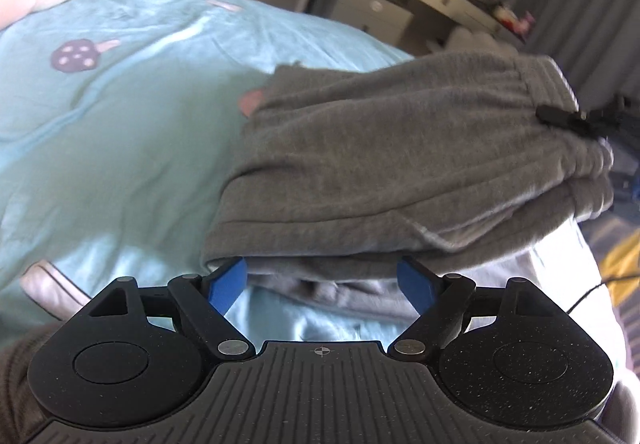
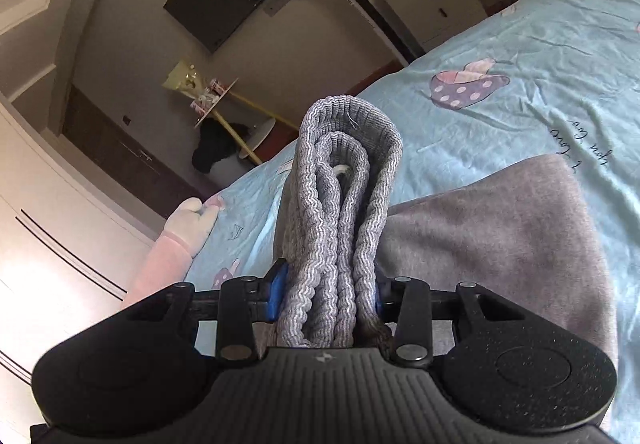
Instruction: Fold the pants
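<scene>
Fingers (image 2: 280, 286) of one right gripper (image 2: 328, 288) clamp one folded pants (image 2: 340, 212) waistband.

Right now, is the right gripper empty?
No, the right gripper is pinching a folded bundle of the grey pants' ribbed waistband between its blue pads.

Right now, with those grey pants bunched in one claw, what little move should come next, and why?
Probably carry the right gripper, clamped on the ribbed waistband, across the grey pants. The left gripper stands open at their near edge, holding nothing, and could steady it.
</scene>
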Demonstrator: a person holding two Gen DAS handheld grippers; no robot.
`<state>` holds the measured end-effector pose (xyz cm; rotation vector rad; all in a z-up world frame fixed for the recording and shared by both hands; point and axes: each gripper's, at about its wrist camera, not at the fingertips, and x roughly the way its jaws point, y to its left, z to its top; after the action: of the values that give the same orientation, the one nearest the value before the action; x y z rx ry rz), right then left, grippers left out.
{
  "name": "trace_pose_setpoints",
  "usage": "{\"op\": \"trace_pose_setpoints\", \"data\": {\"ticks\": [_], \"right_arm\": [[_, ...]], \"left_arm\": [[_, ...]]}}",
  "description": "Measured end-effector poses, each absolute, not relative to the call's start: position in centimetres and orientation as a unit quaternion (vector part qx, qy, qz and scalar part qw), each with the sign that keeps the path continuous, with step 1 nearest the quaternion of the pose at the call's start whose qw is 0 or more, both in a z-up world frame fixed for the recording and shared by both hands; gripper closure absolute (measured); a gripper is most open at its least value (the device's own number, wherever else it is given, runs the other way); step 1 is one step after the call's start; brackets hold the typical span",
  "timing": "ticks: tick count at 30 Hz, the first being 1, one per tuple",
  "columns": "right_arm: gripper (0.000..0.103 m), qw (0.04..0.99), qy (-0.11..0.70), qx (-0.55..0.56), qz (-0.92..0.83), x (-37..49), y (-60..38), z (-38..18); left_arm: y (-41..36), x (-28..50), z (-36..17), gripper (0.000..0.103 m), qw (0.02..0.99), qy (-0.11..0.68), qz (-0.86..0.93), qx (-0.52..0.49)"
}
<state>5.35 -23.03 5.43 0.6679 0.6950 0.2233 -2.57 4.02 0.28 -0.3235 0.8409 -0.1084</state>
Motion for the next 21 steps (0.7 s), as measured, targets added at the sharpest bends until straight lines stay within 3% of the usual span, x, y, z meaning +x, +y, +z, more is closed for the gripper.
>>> {"op": "trace_pose_setpoints", "data": {"ticks": [4, 11, 21], "right_arm": [[0.064, 0.880, 0.326, 0.333, 0.092, 4.5, -24.7, 5.4], [0.064, 0.882, 0.331, 0.328, 0.061, 3.6, -26.7, 4.0], [0.062, 0.893, 0.379, 0.241, 0.009, 3.3, -27.0, 0.8]], "left_arm": [[2.5, -1.5, -0.6, 0.016, 0.896, 0.422, -0.048, -0.130], [3.7, -1.4, -1.0, 0.023, 0.890, 0.419, -0.036, -0.173], [3.9, -2.0, 0.2, 0.025, 0.897, 0.400, -0.040, -0.184]]}}
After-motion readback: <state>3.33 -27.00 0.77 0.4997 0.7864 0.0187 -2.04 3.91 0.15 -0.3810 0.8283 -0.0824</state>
